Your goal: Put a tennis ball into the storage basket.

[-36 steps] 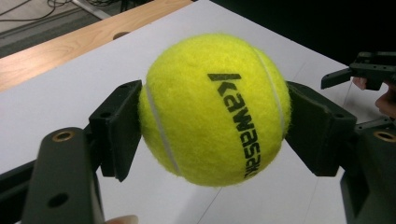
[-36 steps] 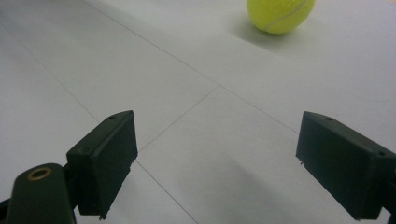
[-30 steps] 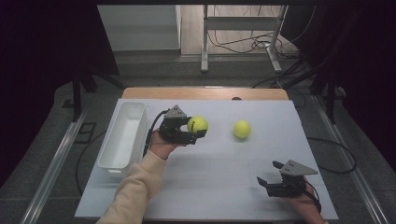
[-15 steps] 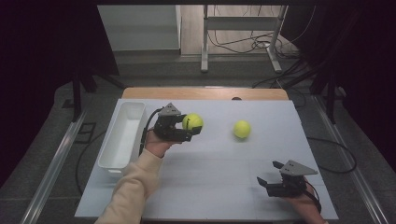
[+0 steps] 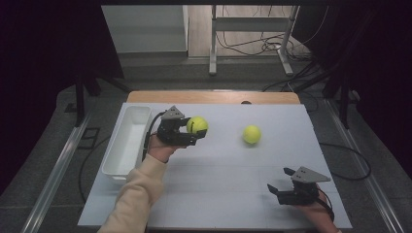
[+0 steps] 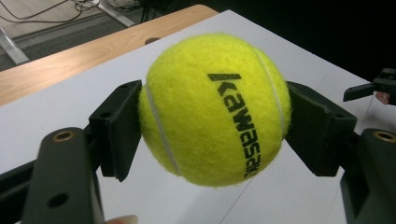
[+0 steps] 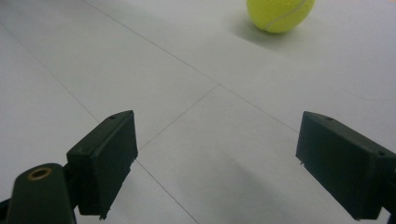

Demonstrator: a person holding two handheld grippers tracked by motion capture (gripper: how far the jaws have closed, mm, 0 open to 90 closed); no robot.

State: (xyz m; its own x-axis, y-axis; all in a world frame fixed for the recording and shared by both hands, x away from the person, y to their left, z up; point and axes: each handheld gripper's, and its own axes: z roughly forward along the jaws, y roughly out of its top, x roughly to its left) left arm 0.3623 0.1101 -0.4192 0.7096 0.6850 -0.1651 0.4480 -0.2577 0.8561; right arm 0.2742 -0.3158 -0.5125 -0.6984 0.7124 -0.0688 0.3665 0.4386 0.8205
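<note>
My left gripper (image 5: 193, 131) is shut on a yellow tennis ball (image 5: 197, 125) and holds it above the white table, just right of the white bin (image 5: 127, 138). In the left gripper view the ball (image 6: 215, 109) sits squeezed between both black pads, its black lettering facing the camera. A second tennis ball (image 5: 251, 134) lies on the table right of centre; it also appears at the top of the right gripper view (image 7: 280, 14). My right gripper (image 5: 281, 181) rests low near the table's front right, open, nothing between its pads (image 7: 107, 161).
The long white bin stands along the table's left side. A wooden strip (image 5: 214, 97) runs along the far edge. Table legs and cables (image 5: 252, 43) lie on the floor beyond. Open white surface (image 5: 218, 184) spans the middle and front.
The left gripper with its ball has shifted slightly left, toward the bin. The right gripper and the loose ball have not moved.
</note>
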